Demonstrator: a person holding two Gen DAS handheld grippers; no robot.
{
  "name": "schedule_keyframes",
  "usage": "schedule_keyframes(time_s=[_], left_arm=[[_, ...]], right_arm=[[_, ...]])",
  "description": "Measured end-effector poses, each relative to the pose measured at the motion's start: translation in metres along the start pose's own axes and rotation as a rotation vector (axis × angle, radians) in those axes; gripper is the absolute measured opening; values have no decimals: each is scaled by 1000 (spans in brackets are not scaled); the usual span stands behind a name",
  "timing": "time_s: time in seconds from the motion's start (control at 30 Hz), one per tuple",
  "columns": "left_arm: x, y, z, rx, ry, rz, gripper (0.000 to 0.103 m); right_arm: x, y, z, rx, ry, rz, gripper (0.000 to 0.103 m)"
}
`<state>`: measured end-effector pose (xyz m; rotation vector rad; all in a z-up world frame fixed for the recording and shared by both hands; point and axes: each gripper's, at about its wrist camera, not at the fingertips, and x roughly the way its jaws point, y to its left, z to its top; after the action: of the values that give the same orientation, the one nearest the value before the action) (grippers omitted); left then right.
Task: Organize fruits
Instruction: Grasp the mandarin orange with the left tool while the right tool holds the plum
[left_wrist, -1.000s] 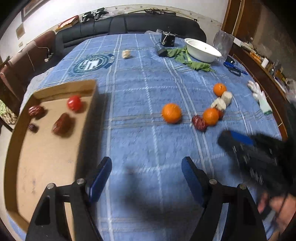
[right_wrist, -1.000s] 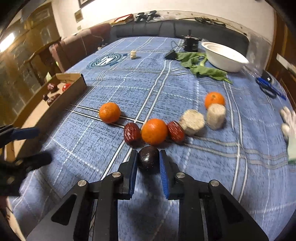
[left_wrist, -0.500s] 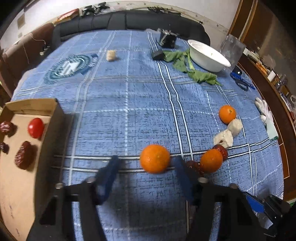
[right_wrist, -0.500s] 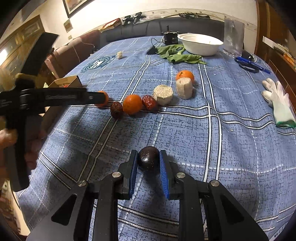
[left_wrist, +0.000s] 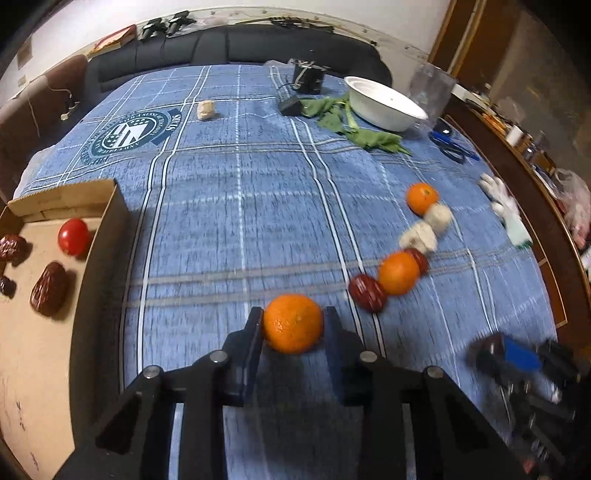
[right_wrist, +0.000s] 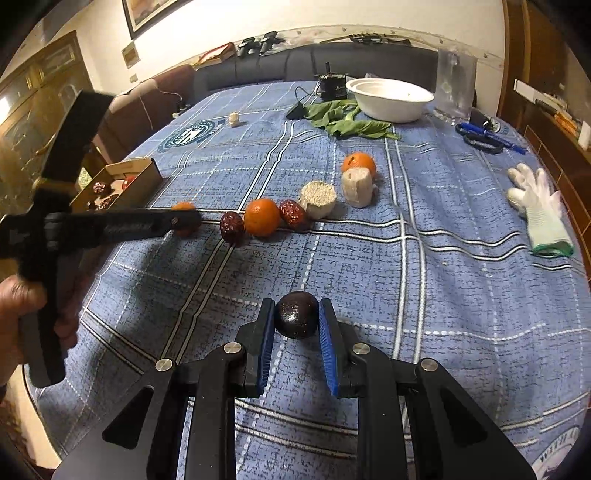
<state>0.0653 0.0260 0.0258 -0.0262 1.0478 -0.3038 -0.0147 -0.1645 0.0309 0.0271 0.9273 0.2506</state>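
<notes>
Blue checked cloth (left_wrist: 258, 206) covers the table, where the left gripper (left_wrist: 292, 334) is closing on the orange (left_wrist: 293, 323) right between its fingers, the right gripper (right_wrist: 296, 320) pinches a dark round fruit (right_wrist: 297, 314), and the cardboard box (left_wrist: 110, 229) waits farther off to the left.

Blue plaid cloth (left_wrist: 236, 177) covering the counter, with a round crest (left_wrist: 129, 134) at 11 o'clock. White bowl (left_wrist: 384, 103) at 1 o'clock, touching green leaves (left_wrist: 354, 129) just beside a black adapter (left_wrist: 290, 107) and a dark box (left_wrist: 308, 77). Blue-handled scissors (right_wrist: 484, 136) and a white glove (right_wrist: 537, 206) at 2 to 3 o'clock. Clear container (right_wrist: 456, 85) behind the bowl. Dark sofa (left_wrist: 236, 48) at 12 o'clock; framed picture (right_wrist: 147, 11) on the wall.
</notes>
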Motion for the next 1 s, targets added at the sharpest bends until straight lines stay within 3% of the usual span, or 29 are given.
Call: schedule_keyframes(time_s=[0.33, 0.6, 1.0], left_arm=[[-47, -2, -28, 43, -40, -83, 35], [-79, 16, -42, 51, -77, -90, 35], [-118, 68, -54, -22, -132, -85, 35]], right_arm=[[-22, 17, -2, -32, -31, -58, 23], [-25, 44, -6, -6, -30, -29, 23], [-26, 105, 8, -56, -58, 26, 23]])
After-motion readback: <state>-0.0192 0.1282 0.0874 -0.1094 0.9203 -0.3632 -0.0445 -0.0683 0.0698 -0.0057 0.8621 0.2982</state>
